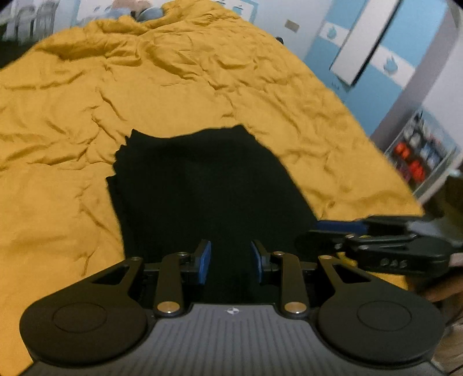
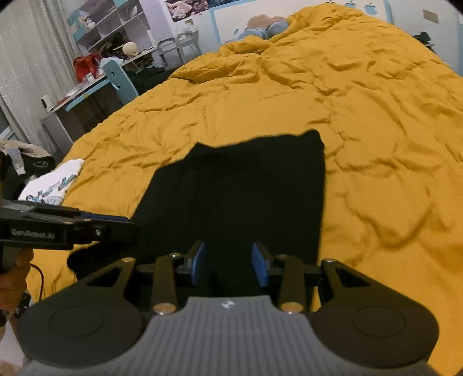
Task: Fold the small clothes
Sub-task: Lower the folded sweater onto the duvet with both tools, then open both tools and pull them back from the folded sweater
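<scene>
Yellow bedspread [image 1: 86, 121] under folded black garment [image 1: 202, 185]

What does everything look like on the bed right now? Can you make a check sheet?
Surface: mustard-yellow bedspread, wrinkled.
Job's things: black garment lies flat, folded into a rough rectangle.
Clutter: white printed garment at the bed's edge.
Grippers: left hand-held gripper open, nothing between its pads; right hand-held gripper open, empty.
Cables: thin black cable below the left hand-held gripper.
Surroundings: desk, shelves, blue-and-white wardrobe.
</scene>
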